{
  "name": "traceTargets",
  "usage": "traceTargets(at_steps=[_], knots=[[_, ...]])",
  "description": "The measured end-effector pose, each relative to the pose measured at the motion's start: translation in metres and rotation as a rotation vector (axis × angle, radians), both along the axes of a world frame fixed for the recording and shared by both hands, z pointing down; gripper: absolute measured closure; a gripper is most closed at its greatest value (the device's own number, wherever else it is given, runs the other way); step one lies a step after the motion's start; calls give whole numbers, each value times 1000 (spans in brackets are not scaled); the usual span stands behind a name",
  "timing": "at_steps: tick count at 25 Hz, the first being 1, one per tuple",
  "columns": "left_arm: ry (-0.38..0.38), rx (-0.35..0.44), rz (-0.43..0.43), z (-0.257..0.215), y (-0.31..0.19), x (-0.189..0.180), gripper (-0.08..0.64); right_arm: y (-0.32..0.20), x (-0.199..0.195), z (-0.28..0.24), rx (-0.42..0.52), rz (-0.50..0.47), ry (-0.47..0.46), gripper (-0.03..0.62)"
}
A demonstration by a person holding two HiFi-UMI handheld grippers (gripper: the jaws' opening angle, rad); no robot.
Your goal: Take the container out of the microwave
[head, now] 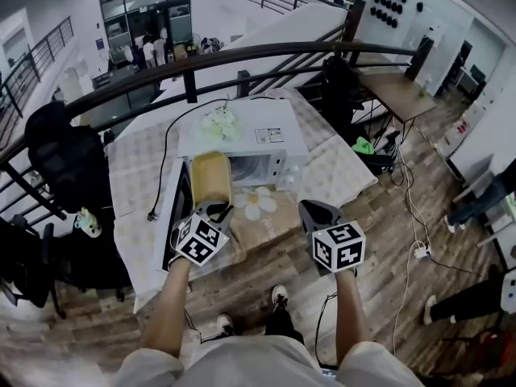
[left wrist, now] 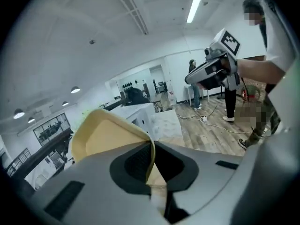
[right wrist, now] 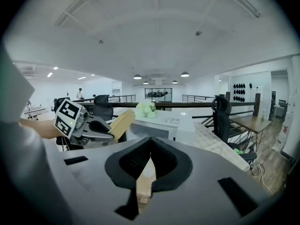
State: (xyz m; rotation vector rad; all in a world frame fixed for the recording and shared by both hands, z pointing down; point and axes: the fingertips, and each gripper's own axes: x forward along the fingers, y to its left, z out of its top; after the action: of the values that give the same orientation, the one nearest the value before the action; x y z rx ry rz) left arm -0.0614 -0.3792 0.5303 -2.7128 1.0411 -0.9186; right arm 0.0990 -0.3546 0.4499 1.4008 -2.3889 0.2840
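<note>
In the head view my left gripper (head: 213, 209) is shut on the near rim of a shallow yellow container (head: 211, 176), held in the air in front of the white microwave (head: 250, 135). The microwave door (head: 174, 216) hangs open to the left. The left gripper view shows the rim pinched between my left gripper's (left wrist: 151, 157) pads, the container (left wrist: 105, 135) tilted up. My right gripper (head: 317, 209) hovers to the right, shut with nothing in it. In the right gripper view its (right wrist: 150, 146) pads meet; the container (right wrist: 121, 123) and microwave (right wrist: 164, 123) lie beyond.
A pale green flower bunch (head: 219, 122) sits on the microwave. A brown mat with a white flower (head: 262, 208) lies on the tablecloth before it. A power cord (head: 164, 164) runs off left. A black chair (head: 68, 164) and a curved railing (head: 193, 59) border the table.
</note>
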Motion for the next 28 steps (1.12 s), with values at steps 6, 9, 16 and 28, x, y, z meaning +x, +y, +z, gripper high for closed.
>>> traceTargets(at_steps=[6, 9, 16, 28], knots=[[93, 144, -14, -62, 25, -29, 529, 22, -17, -41, 99, 15, 22, 578], [138, 216, -42, -95, 38, -49, 529, 34, -27, -60, 142, 9, 30, 578], [214, 327, -117, -153, 69, -99, 529, 61, -49, -101, 235, -17, 64, 578], [288, 448, -191, -208, 118, -149, 529, 92, -78, -146, 339, -67, 73, 578]])
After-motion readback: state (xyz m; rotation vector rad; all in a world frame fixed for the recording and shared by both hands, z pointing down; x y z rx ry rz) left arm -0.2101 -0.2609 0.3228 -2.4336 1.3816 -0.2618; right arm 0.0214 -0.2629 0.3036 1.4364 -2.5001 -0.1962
